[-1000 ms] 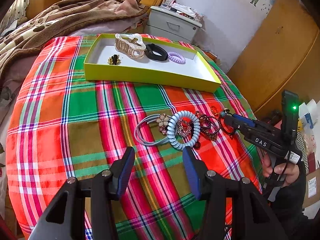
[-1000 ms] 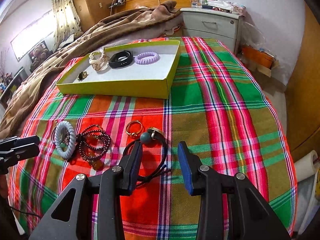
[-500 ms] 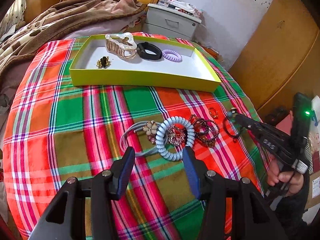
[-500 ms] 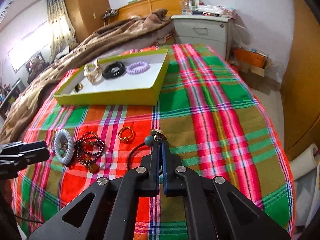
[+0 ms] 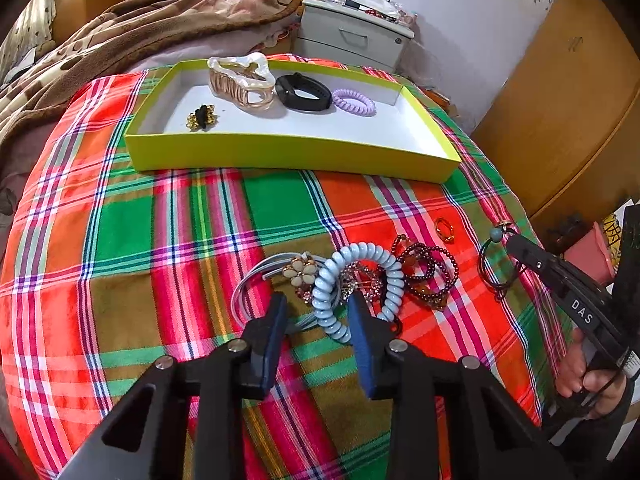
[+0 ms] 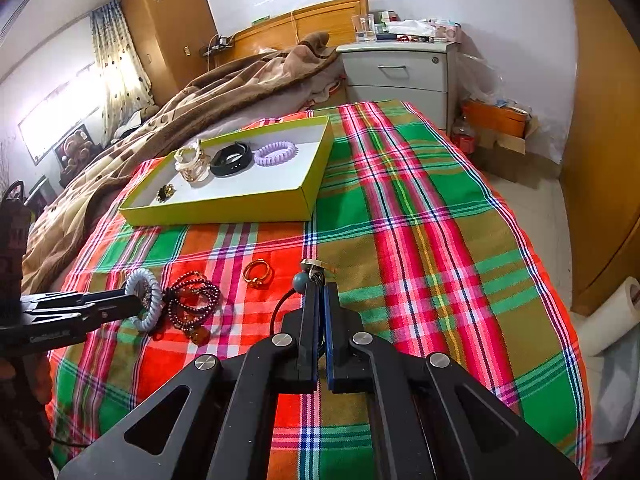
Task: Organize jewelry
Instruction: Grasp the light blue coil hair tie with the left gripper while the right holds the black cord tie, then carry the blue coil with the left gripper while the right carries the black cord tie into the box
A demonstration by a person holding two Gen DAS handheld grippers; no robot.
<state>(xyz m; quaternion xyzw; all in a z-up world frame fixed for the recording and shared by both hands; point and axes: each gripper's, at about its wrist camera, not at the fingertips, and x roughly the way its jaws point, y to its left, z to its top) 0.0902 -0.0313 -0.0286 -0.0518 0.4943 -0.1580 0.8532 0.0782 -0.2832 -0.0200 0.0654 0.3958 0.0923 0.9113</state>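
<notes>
- A plaid cloth (image 5: 120,240) is covering the table, with the yellow tray (image 5: 288,156) in the upper centre.
- The left gripper (image 5: 318,312) is closing around the blue coil tie (image 5: 356,280) (lower centre); it should be pinching one strand only.
- The right gripper (image 6: 320,292) is clamping the black hair tie (image 6: 280,308) fully.

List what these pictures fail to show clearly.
- Right wrist view: the black cord runs behind the shut right gripper; the pinch point is hidden.
- Left wrist view: the sparkly pieces inside the blue coil tie, between the closing left gripper jaws, are too tangled to identify.

Box (image 5: 288,156) lies behind the jewelry pile (image 5: 360,280) on the cloth (image 5: 120,240).
</notes>
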